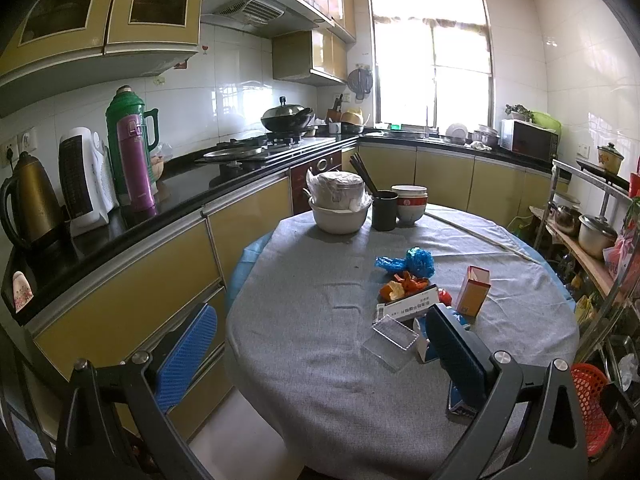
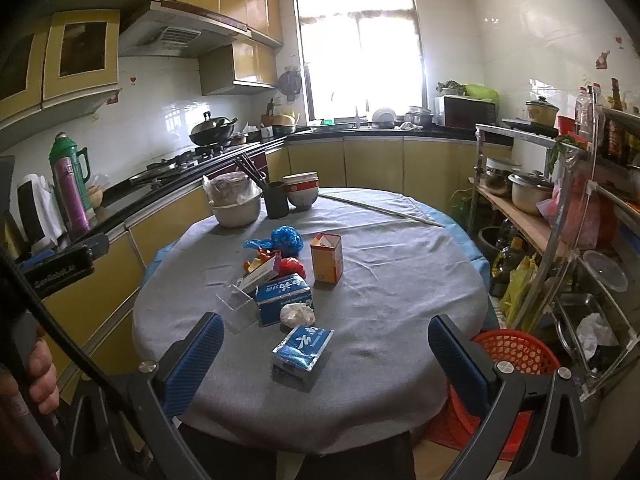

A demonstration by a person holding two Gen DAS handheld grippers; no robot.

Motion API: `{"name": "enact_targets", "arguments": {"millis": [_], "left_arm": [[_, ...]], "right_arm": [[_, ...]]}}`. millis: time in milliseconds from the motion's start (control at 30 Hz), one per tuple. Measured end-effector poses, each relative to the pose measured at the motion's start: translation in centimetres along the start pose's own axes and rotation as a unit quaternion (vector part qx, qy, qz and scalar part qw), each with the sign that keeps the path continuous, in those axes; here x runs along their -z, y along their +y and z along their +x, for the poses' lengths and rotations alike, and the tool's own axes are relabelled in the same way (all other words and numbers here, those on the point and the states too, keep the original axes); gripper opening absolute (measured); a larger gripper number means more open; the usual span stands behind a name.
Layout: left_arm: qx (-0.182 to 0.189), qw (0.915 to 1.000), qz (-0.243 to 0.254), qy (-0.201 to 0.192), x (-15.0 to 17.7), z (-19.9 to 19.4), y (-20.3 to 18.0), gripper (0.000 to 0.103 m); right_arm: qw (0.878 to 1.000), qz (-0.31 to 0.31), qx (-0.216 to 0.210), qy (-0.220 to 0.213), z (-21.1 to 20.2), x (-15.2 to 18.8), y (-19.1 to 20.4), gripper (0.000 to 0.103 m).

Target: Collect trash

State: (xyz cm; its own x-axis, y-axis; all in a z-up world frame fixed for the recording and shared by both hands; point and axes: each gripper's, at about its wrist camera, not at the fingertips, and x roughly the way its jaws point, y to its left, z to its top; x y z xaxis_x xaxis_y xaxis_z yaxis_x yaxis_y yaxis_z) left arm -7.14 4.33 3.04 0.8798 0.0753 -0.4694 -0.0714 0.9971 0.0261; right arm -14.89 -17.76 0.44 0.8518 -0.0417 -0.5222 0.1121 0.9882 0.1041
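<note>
Trash lies in a cluster on the round grey-clothed table point(image 2: 380, 280): a crumpled blue plastic bag point(image 2: 286, 240), orange peel point(image 1: 404, 284), a red wrapper point(image 2: 291, 267), an open orange carton point(image 2: 327, 258), a white medicine box point(image 1: 408, 308), a clear plastic case point(image 1: 390, 342), a blue tissue box point(image 2: 283, 298), a white paper wad point(image 2: 297, 314) and a blue tissue pack point(image 2: 303, 350). My left gripper point(image 1: 320, 356) is open and empty above the table's near left edge. My right gripper point(image 2: 324, 364) is open and empty, with the blue tissue pack between its fingers' line of sight.
A red mesh basket point(image 2: 516, 350) stands on the floor right of the table. At the table's far side are a white bowl with a bagged pot point(image 2: 235, 204), a black chopstick cup point(image 2: 276, 200) and stacked bowls point(image 2: 303, 192). Counter left, metal shelf rack point(image 2: 560, 216) right.
</note>
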Motion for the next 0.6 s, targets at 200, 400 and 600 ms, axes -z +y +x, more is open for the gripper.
{"name": "enact_targets", "arguments": {"millis": [200,400,600], "left_arm": [[-0.004,0.9999,0.003,0.012,0.4,0.9,-0.2,0.103],[0.02,0.9966,-0.002,0.079,1.3,4.8,0.5,0.103],[0.047,0.9825,-0.006,0.18,3.7,10.8,0.7,0.103]], "right_arm": [[1.0,-0.007,-0.002,0.01,0.9,0.1,-0.1,0.103],[0.998,-0.027,-0.033,0.054,4.9,0.6,-0.2,0.103],[0.99,0.022,-0.076,0.119,10.8,2.0,-0.3,0.103]]}}
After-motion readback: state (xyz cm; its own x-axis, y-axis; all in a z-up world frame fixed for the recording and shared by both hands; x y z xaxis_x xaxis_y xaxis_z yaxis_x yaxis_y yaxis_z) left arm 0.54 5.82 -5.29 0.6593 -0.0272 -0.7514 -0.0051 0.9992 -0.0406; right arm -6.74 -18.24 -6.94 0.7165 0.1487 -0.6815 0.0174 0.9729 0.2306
